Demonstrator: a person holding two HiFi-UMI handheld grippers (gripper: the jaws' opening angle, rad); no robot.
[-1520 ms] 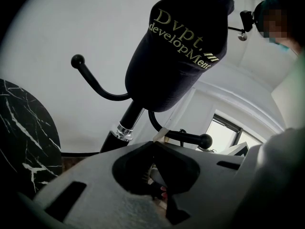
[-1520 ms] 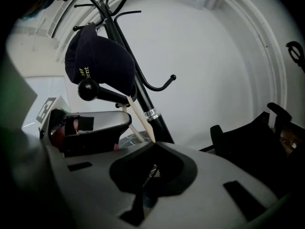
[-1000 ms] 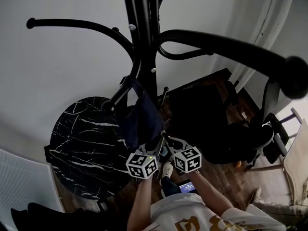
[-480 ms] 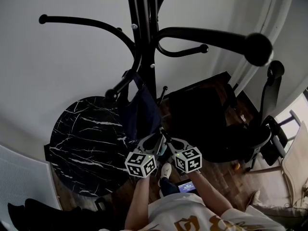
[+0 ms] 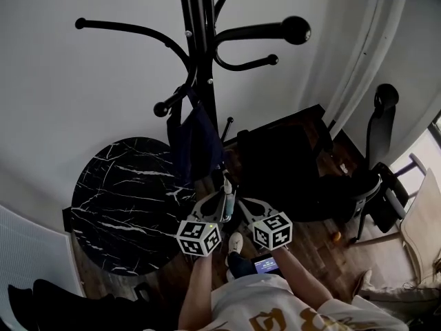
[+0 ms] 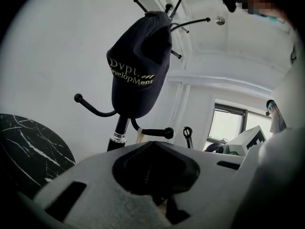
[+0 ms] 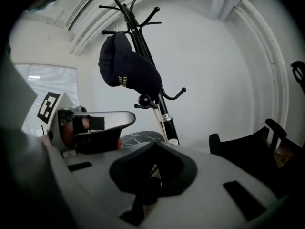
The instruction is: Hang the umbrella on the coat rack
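Note:
The black coat rack (image 5: 205,61) stands in front of me with its hooks spread above. A navy cap (image 5: 195,140) with yellow lettering hangs on one hook (image 6: 138,75) (image 7: 128,73). I cannot make out an umbrella for sure. A slim pale rod (image 5: 226,185) stands beside the pole, just past both sets of jaw tips (image 6: 140,136) (image 7: 156,114). My left gripper (image 5: 220,200) and right gripper (image 5: 241,204) are side by side below the cap, pointing up at the rack. Both pairs of jaws look shut (image 6: 152,144) (image 7: 156,144). Whether either grips the rod is hidden.
A round black marble table (image 5: 117,198) stands left of the rack. A black armchair (image 5: 289,164) and an office chair (image 5: 379,136) stand at the right on the wood floor. A white ribbed panel (image 5: 27,261) is at lower left. A lit phone screen (image 5: 266,265) is by my body.
The head view has drawn back from the rack: the big hook at the right now looks smaller and higher. Both grippers stay together in nearly the same place.

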